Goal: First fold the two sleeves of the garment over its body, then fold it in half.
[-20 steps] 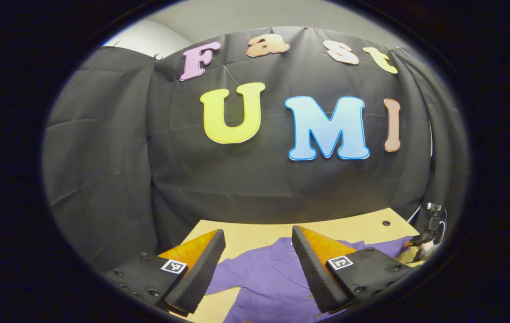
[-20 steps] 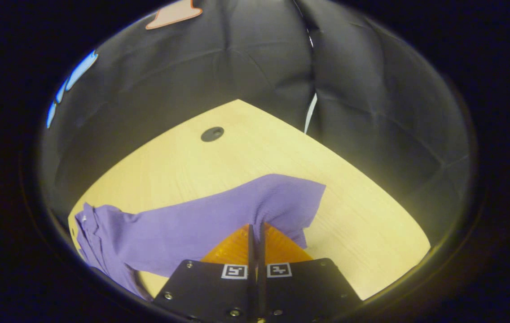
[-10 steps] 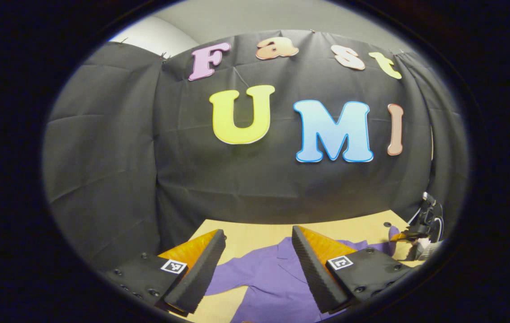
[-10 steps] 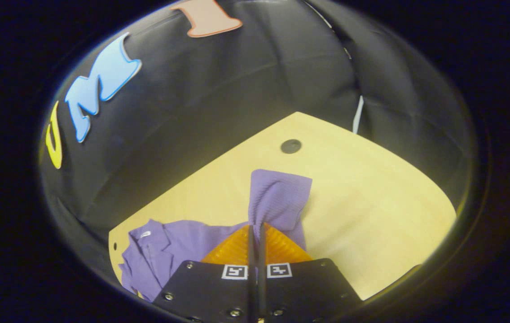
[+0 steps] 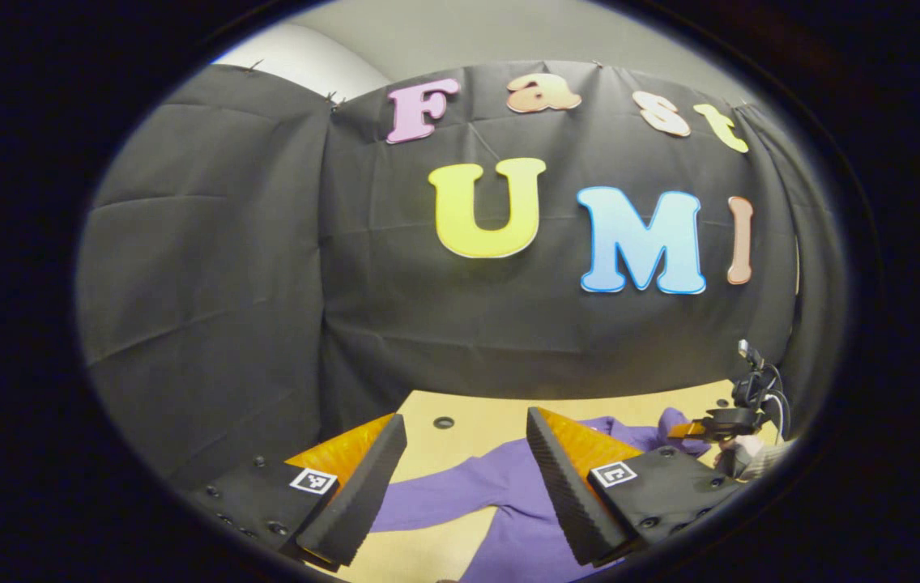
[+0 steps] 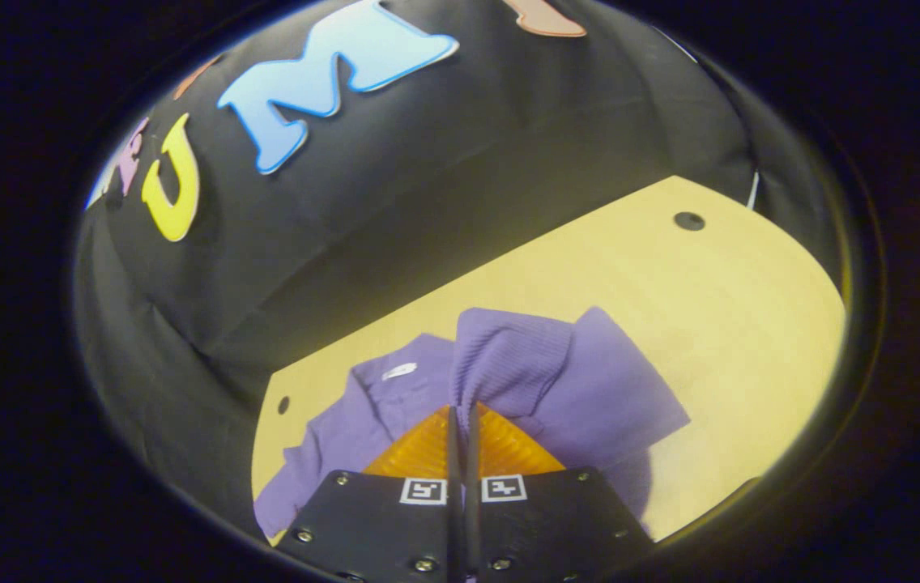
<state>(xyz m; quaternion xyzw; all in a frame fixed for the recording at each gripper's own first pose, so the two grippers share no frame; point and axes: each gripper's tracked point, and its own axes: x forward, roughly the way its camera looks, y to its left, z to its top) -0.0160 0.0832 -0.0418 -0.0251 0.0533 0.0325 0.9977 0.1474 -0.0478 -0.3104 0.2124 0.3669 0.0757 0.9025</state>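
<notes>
Purple knit garment [image 6: 589,397] spread on pale wooden worktop [image 6: 719,283]; sleeve cuff [image 6: 500,356] pinched in closed right claw [image 6: 464,417], lifted over body. Left claw [image 5: 460,453] open, empty.

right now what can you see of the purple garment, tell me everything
The purple garment is a soft knit-looking shirt with a collar and a small pale neck tag. It lies mostly flat on the light wooden table. The right gripper is shut on one ribbed sleeve cuff, lifting it over the body. The other sleeve lies stretched out flat below the open left gripper, which hangs clear of the cloth.
</notes>
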